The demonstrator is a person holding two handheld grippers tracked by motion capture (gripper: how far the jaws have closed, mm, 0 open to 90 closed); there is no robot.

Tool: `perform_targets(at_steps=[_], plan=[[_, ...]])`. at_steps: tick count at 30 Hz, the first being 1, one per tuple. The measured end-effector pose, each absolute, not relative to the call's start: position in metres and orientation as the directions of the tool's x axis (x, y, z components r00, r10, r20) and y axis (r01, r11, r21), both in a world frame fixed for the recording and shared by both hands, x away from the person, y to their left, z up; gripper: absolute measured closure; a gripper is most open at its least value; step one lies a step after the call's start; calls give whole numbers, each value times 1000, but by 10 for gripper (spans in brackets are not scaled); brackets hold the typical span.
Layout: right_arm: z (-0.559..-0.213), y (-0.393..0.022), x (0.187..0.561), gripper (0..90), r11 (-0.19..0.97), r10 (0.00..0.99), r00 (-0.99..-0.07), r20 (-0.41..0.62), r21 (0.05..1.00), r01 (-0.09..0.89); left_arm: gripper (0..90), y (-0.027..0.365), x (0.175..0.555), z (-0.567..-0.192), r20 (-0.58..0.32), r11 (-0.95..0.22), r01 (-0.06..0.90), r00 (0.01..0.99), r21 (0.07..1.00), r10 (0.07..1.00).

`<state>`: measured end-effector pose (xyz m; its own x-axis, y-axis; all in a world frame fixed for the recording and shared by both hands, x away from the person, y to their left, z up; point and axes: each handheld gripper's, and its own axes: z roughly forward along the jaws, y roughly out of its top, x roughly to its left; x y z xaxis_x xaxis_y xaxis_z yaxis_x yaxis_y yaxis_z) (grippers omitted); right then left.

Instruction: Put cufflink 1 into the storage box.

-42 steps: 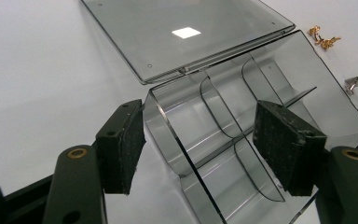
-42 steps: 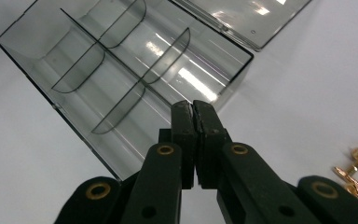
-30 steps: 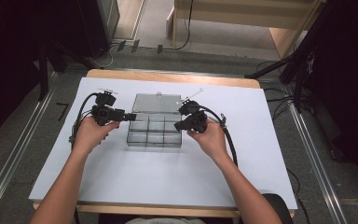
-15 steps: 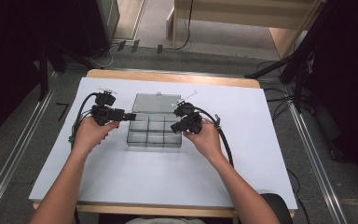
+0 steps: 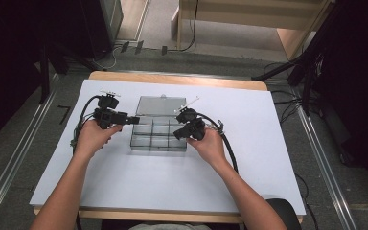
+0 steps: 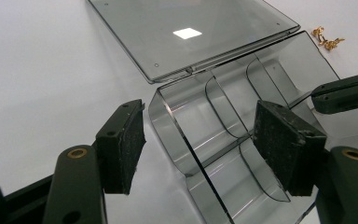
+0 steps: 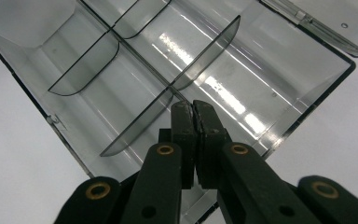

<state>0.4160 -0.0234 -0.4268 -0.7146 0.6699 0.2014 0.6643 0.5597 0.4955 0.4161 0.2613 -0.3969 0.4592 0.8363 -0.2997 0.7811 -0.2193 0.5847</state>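
On white counter, straddling near wall of clear smoky compartment box with wide-open left tongs, poking closed, empty right tongs inside, risking skidding the light box.

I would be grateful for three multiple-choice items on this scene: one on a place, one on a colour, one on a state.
1. Where do the small gold parts lie?
A. in a compartment
B. on the table beside the box
C. on the lid

2. What colour is the box?
A. clear grey
B. solid red
C. opaque white

3. How do the right gripper's jaws stand?
A. wide apart
B. shut on a gold part
C. shut, with nothing between them

Answers:
1 B, the left gripper view shows them on the white table past the box's far corner.
2 A, the table shows through its walls.
3 C, the pads meet above the box in the right gripper view.
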Motion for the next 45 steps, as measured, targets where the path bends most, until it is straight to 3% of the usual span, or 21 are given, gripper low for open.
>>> perform_targets(at_steps=[23,35,40,45], plan=[[-443,-13,410,882,608,637,-741,212,452,652,349,262,417,-399,-298,-222,781,460,584,836],[-425,-24,409,800,573,643,-732,223,494,654,349,263,417,-397,-299,-217,778,459,589,836],[-418,-31,407,707,553,649,-725,230,512,657,348,265,416,-396,-304,-216,778,462,590,833],[-413,-37,404,676,548,652,-724,226,520,656,346,266,415,-395,-297,-216,776,460,592,837]])
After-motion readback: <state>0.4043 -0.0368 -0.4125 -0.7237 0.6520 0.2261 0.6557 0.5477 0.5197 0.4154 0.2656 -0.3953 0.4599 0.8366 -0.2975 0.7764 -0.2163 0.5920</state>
